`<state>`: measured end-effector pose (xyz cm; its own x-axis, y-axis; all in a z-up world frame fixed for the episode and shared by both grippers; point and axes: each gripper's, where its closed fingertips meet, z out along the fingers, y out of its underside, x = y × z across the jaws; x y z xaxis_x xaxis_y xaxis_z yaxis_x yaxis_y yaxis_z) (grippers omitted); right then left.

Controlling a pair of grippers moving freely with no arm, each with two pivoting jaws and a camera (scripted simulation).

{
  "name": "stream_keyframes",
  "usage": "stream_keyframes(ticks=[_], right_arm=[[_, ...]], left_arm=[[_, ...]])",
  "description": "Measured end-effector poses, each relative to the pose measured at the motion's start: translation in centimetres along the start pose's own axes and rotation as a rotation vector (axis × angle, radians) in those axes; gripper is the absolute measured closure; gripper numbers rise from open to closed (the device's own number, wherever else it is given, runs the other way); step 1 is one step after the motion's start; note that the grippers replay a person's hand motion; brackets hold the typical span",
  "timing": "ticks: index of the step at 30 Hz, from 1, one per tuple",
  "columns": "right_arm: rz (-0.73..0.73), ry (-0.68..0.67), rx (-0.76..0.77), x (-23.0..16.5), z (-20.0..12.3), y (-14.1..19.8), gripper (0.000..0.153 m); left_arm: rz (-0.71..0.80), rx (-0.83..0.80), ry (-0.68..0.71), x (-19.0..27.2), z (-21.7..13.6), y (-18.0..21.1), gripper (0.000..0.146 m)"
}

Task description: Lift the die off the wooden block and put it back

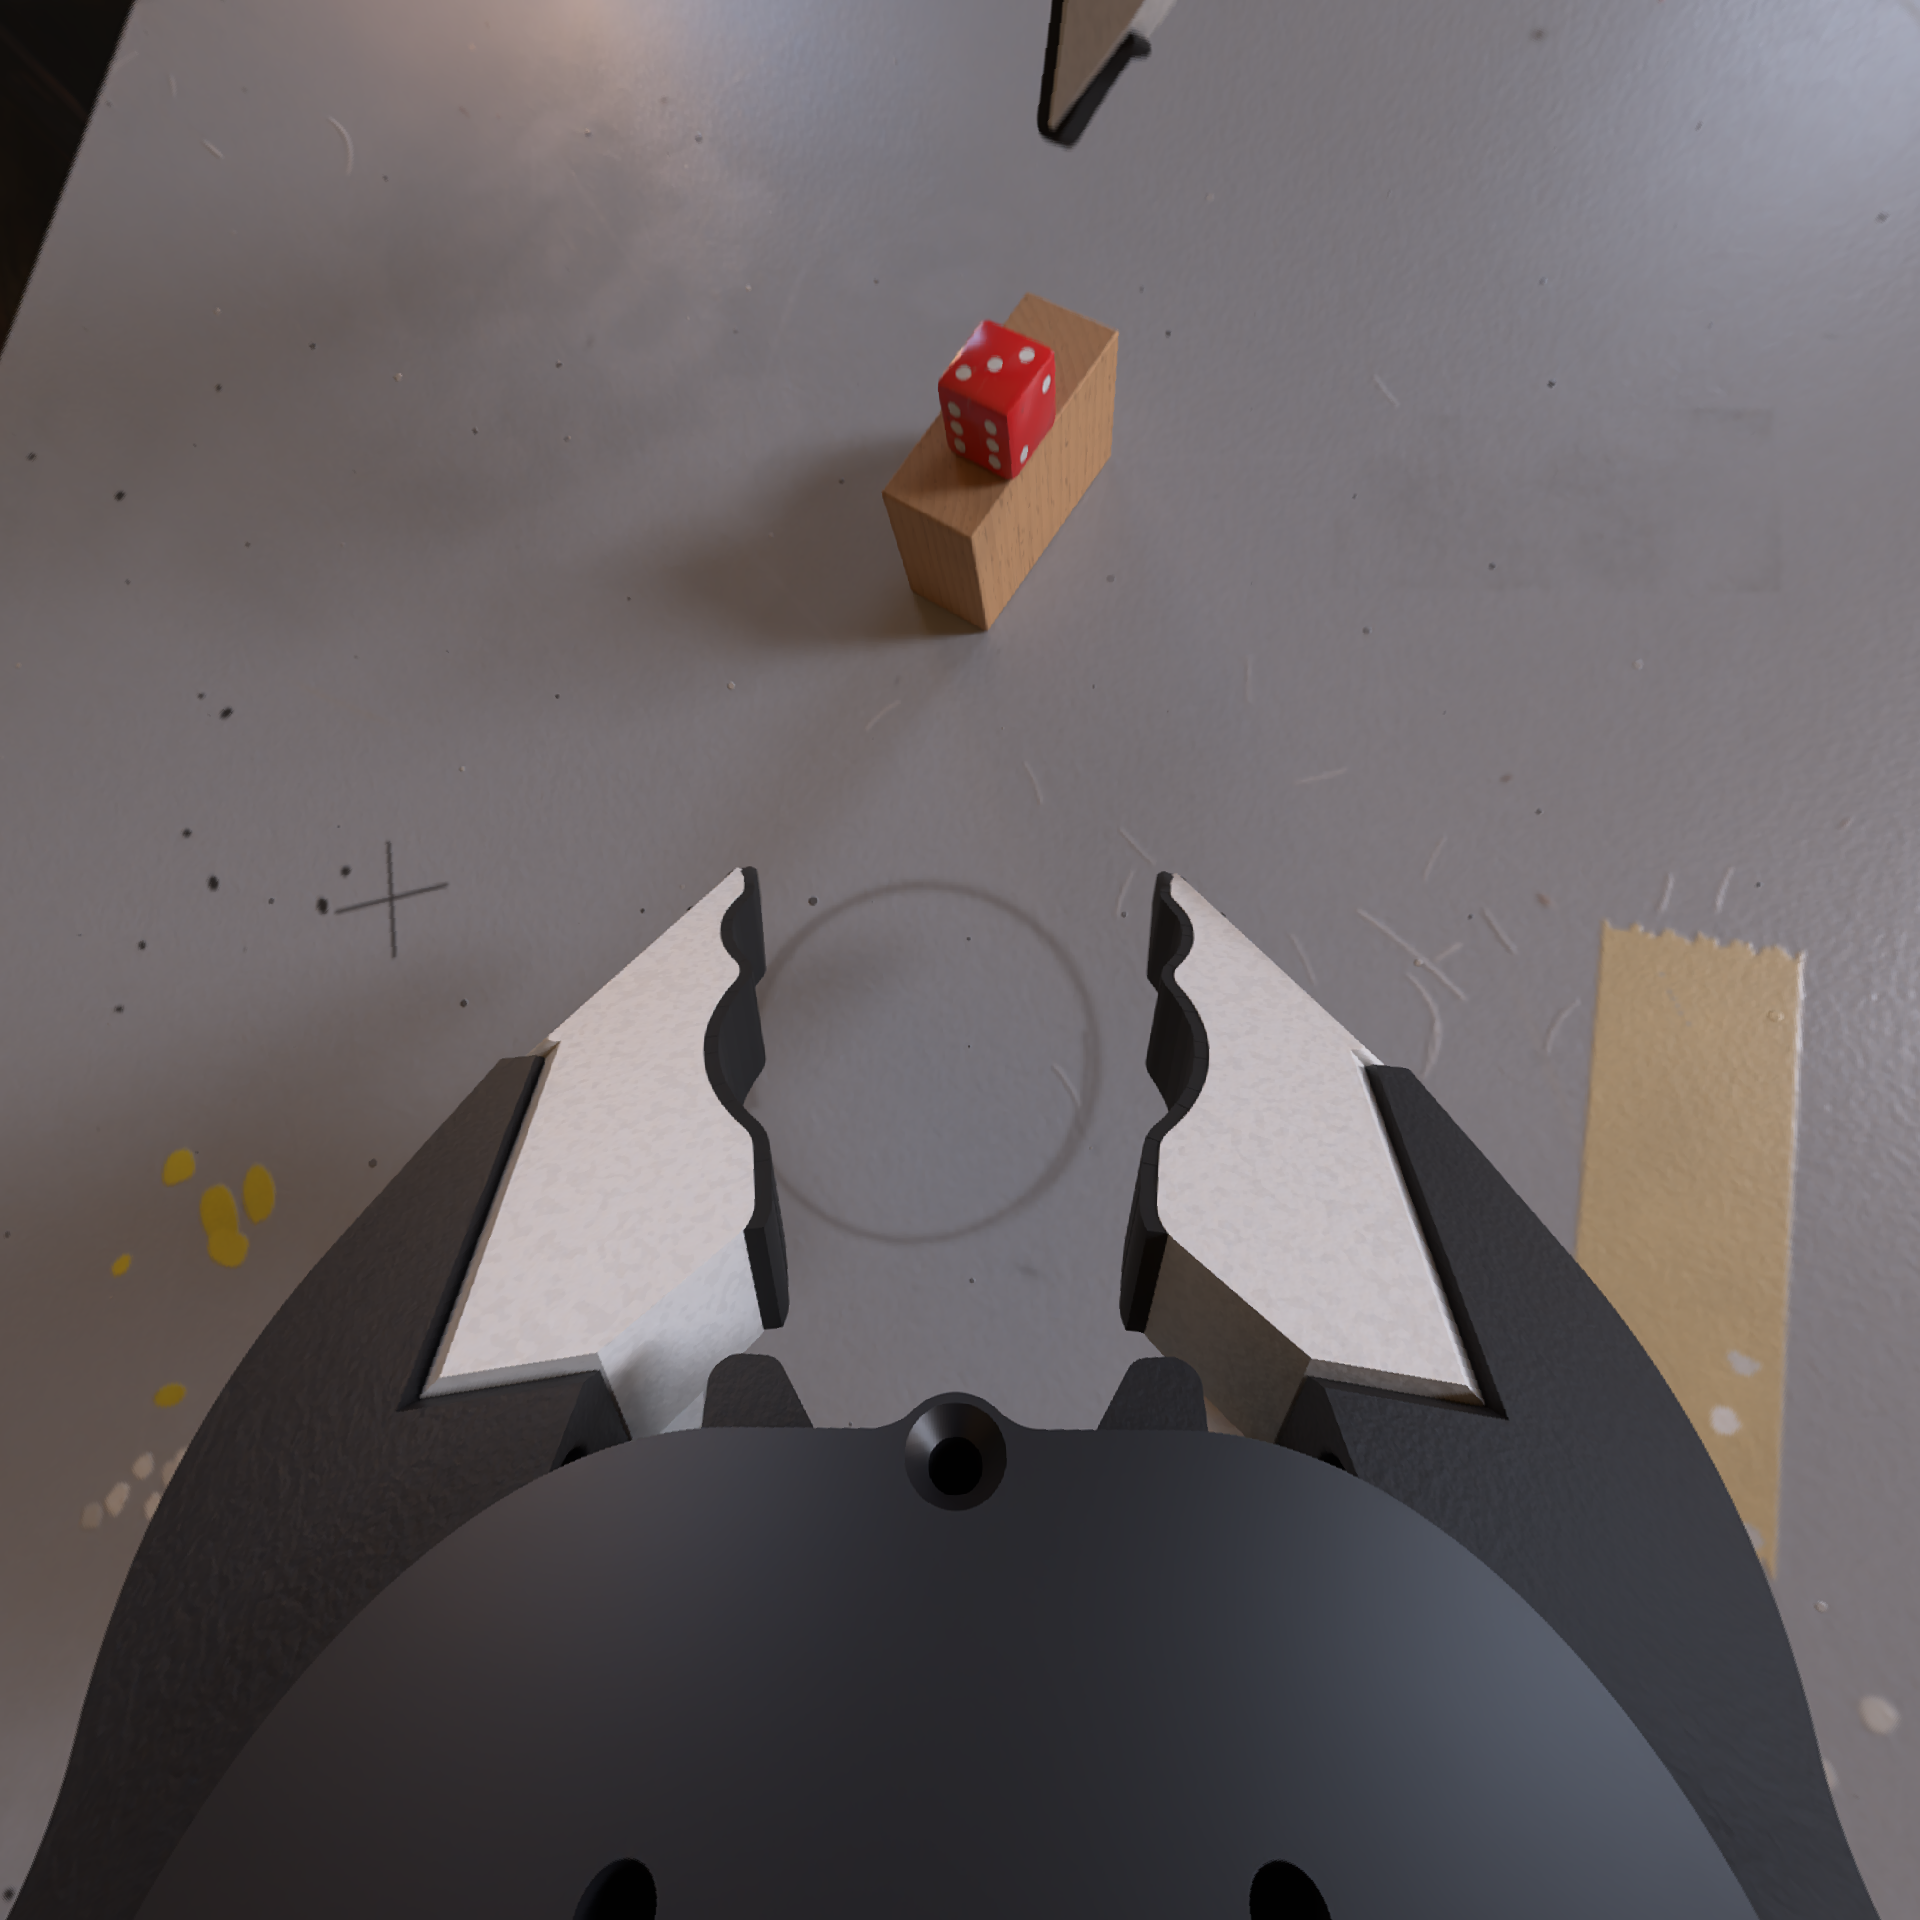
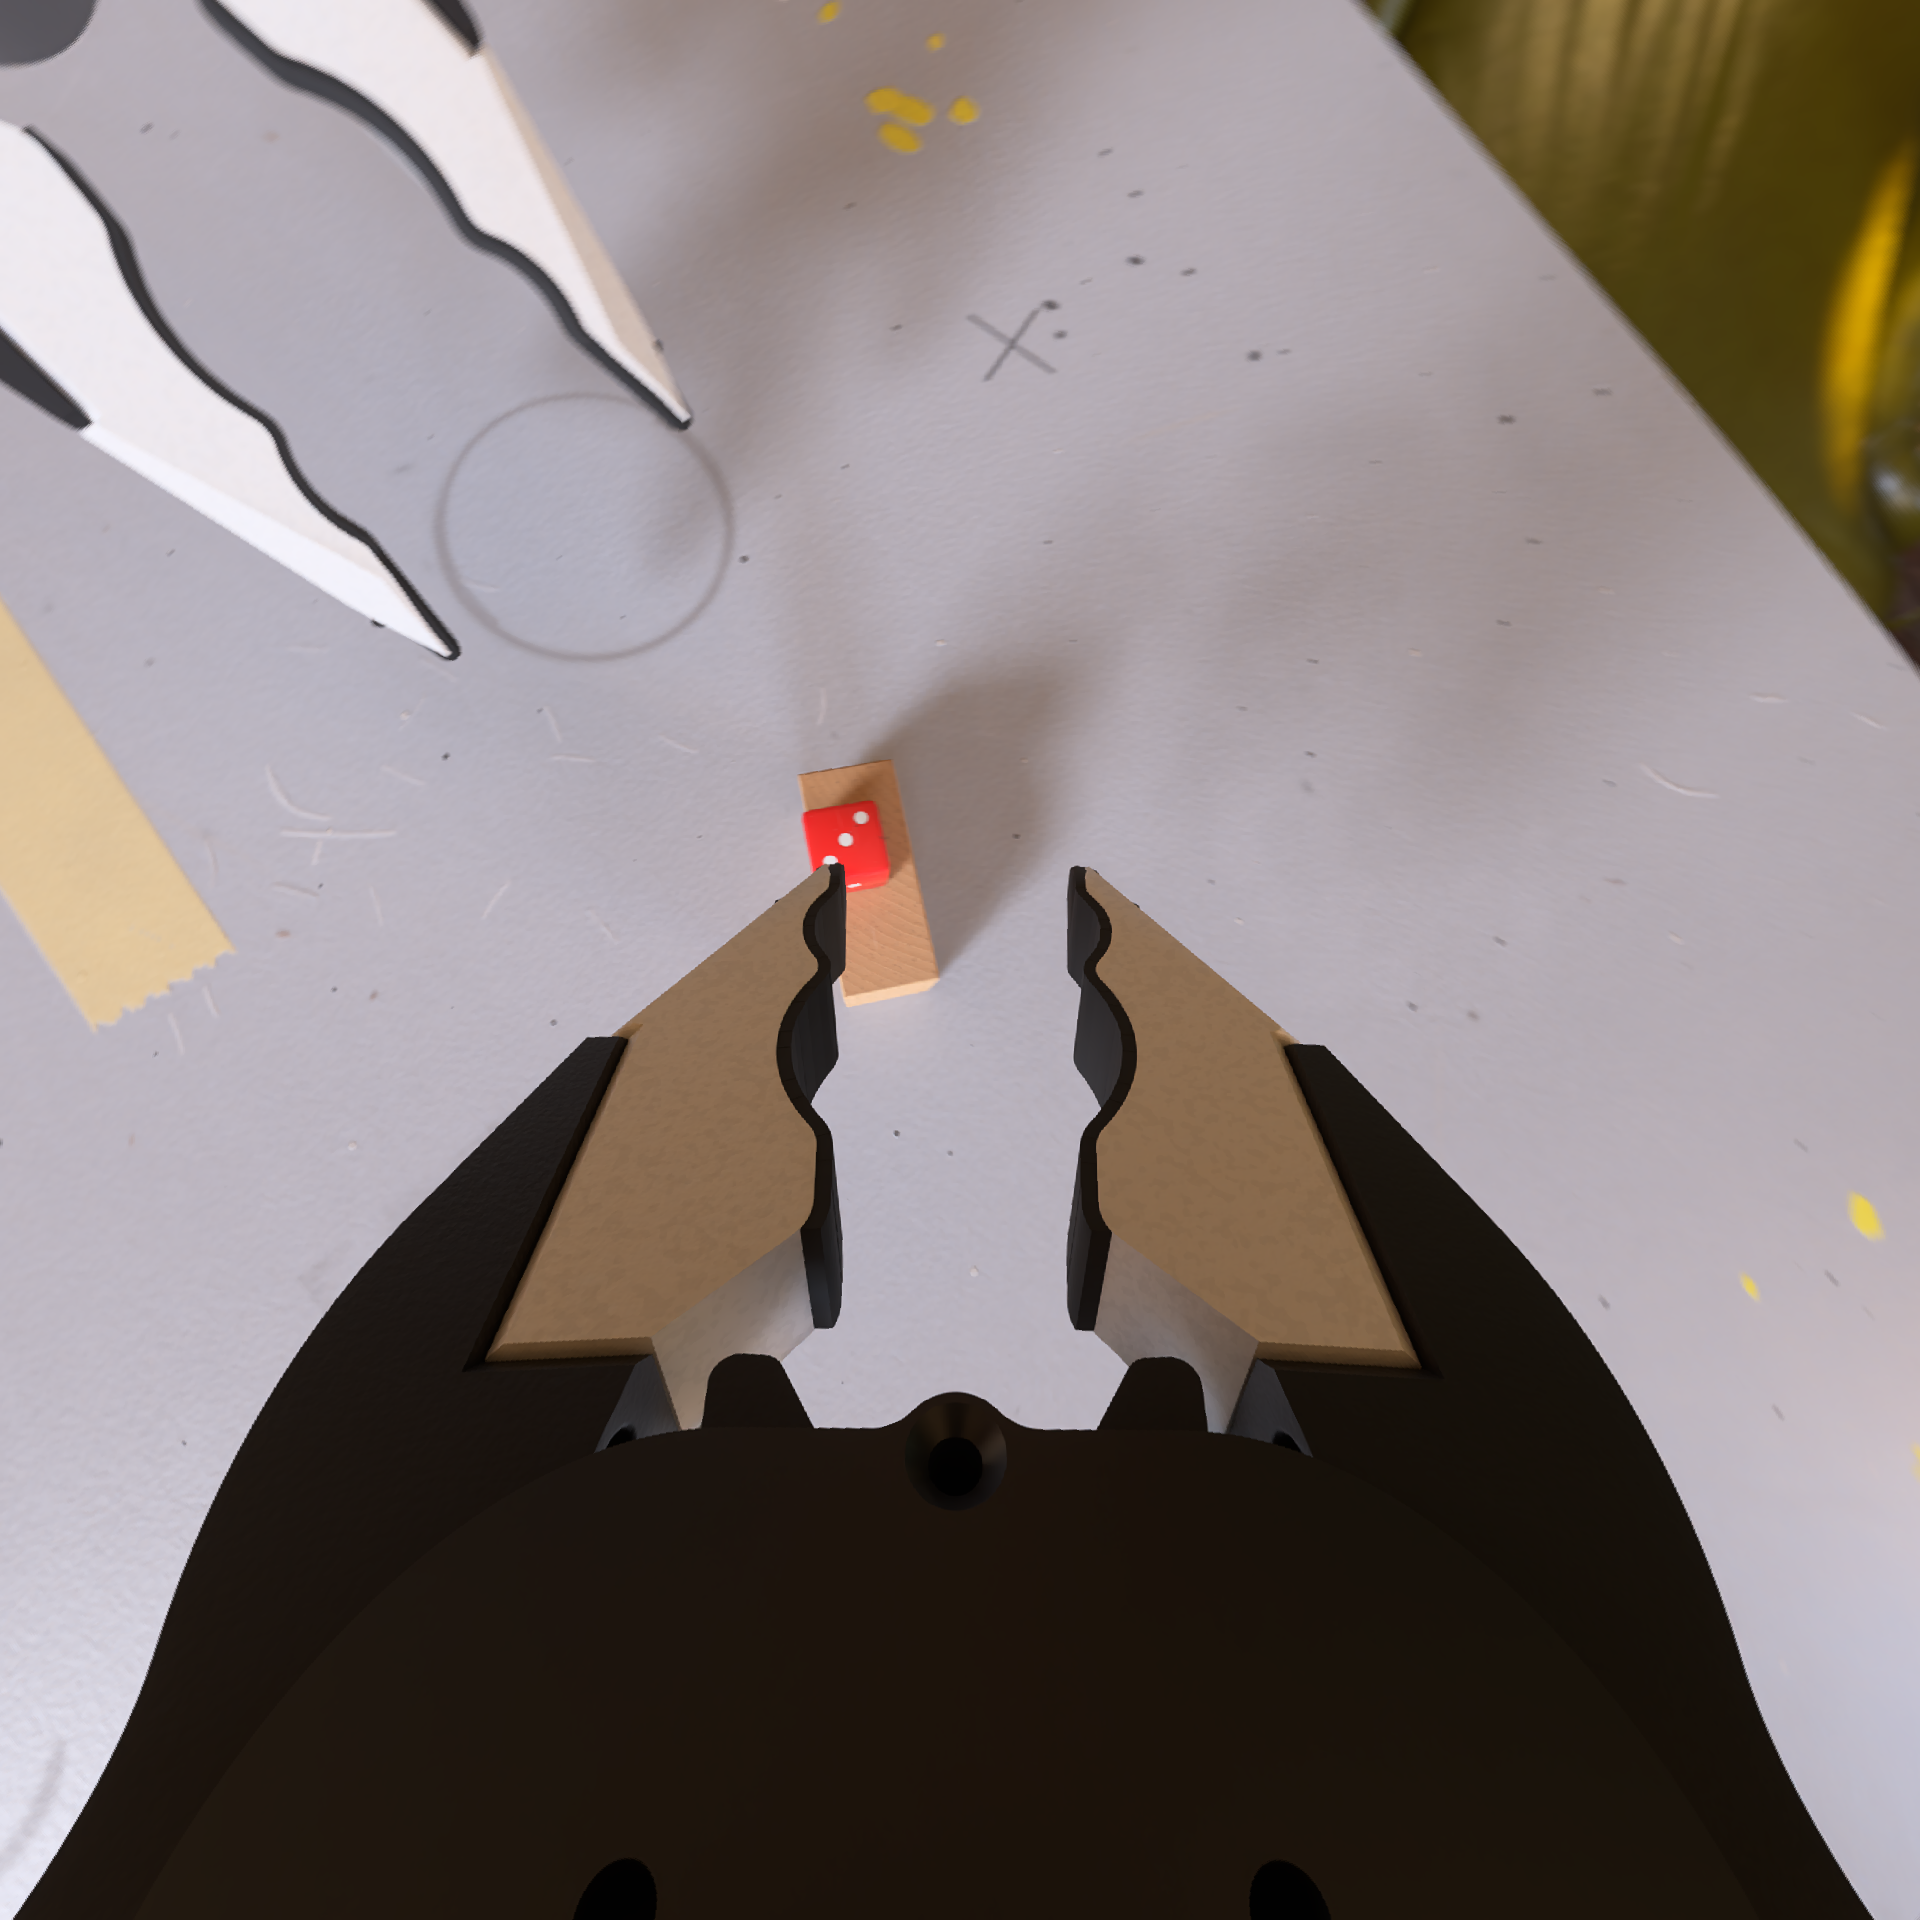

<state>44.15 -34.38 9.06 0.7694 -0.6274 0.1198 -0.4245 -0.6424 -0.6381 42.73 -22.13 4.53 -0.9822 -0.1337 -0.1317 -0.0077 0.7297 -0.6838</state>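
A red die [image 1: 995,397] with white pips rests on top of a wooden block [image 1: 1023,509] on the grey table. My left gripper [image 1: 956,878], with white fingers, is open and empty, well short of the block, above a pencilled circle [image 1: 930,1060]. My right gripper [image 2: 954,873], with tan fingers, is open and empty, high above the block [image 2: 883,925] and die [image 2: 847,840]; its left fingertip overlaps the die's corner in the right wrist view. The left gripper's white fingers [image 2: 260,447] show at that view's upper left. A right gripper finger [image 1: 1086,62] shows at the top of the left wrist view.
A strip of tan masking tape [image 1: 1683,1195] lies on the table to the right of my left gripper. Yellow paint spots [image 1: 223,1210] and a pencilled cross [image 1: 392,899] mark the table. The table's edge [image 2: 1662,343] runs along the upper right of the right wrist view.
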Motion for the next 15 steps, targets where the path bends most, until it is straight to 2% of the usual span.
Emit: stream_keyframes(ticks=[5,10,15], right_arm=[[-0.1,-0.132,-0.015,-2.1,2.8,0.4,0.111],[-0.183,-0.182,-0.069,-3.6,5.0,1.3,0.118],[-0.162,-0.18,-0.055,-3.1,4.8,1.4,0.13]], left_arm=[[-0.002,-0.032,0.051,0.5,0.7,1.0,0.062],[-0.024,-0.03,0.107,0.6,0.4,2.0,0.077],[-0.039,-0.019,0.119,0.5,0.5,2.3,0.084]])
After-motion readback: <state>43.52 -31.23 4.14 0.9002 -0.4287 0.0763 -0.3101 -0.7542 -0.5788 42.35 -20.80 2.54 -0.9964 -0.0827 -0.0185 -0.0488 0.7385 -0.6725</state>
